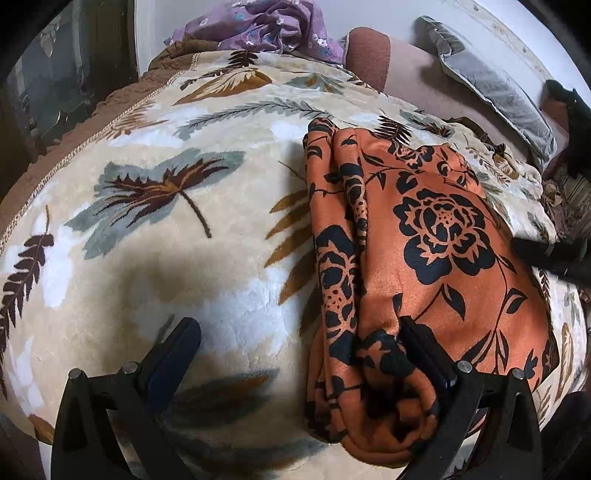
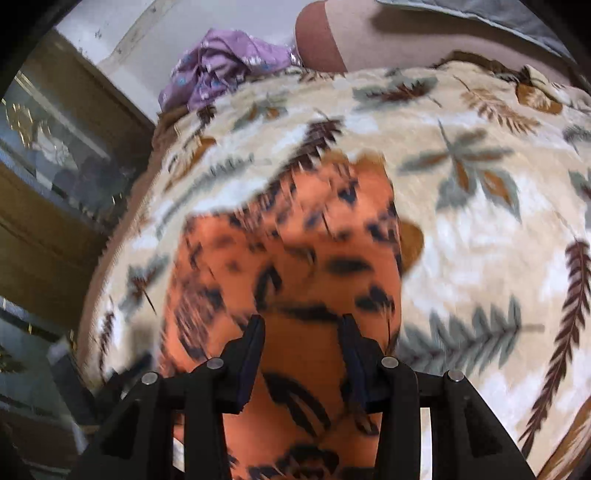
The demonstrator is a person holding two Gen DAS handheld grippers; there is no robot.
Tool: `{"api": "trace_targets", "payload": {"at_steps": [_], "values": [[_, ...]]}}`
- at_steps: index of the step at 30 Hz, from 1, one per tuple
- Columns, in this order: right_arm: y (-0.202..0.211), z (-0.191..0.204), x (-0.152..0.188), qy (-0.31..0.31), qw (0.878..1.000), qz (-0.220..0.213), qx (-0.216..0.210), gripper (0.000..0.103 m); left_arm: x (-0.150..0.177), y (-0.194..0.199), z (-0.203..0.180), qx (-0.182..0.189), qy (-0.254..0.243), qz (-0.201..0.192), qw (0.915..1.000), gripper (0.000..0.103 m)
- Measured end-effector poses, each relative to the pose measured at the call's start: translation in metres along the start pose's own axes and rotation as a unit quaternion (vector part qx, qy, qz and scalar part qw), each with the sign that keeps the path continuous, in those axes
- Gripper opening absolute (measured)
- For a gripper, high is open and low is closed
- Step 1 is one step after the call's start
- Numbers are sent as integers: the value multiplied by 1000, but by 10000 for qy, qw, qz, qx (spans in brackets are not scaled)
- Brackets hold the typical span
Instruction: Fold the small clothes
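Note:
An orange garment with a black flower print lies folded lengthwise on a cream blanket with a leaf pattern. My left gripper is wide open just above the garment's near end; its right finger rests on the cloth, its left finger is over bare blanket. In the right wrist view, which is motion-blurred, the same garment fills the middle. My right gripper is partly open right over the garment with cloth between the fingers; it shows at the right edge of the left wrist view.
A crumpled purple flowered cloth lies at the far end of the bed. A grey pillow and a brown cushion sit at the back right. A dark wood and glass cabinet stands to the left of the bed.

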State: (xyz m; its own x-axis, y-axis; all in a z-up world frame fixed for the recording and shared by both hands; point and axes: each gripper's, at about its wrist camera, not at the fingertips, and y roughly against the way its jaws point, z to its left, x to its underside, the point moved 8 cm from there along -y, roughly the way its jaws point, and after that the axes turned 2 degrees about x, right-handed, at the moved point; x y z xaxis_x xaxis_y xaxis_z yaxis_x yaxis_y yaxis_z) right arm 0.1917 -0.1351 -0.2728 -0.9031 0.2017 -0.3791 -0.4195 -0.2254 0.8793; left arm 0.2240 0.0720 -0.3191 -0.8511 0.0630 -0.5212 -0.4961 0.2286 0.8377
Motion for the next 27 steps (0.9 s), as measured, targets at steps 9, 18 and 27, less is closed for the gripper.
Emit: {"api": "trace_targets", "payload": {"at_steps": [9,18,27], "values": [[24,-1,6,100,9996,-238,-72,46,0,6,-3,-339,-191,-264,9989,103],[27,-2,54,148,9996,-111,-204,46,1,7,-5,-478,-236,-325,9980,103],[15,-4,50,137,9996,-213,-137,46,0,10,-8,-663,-361,-438,9962,103]]}}
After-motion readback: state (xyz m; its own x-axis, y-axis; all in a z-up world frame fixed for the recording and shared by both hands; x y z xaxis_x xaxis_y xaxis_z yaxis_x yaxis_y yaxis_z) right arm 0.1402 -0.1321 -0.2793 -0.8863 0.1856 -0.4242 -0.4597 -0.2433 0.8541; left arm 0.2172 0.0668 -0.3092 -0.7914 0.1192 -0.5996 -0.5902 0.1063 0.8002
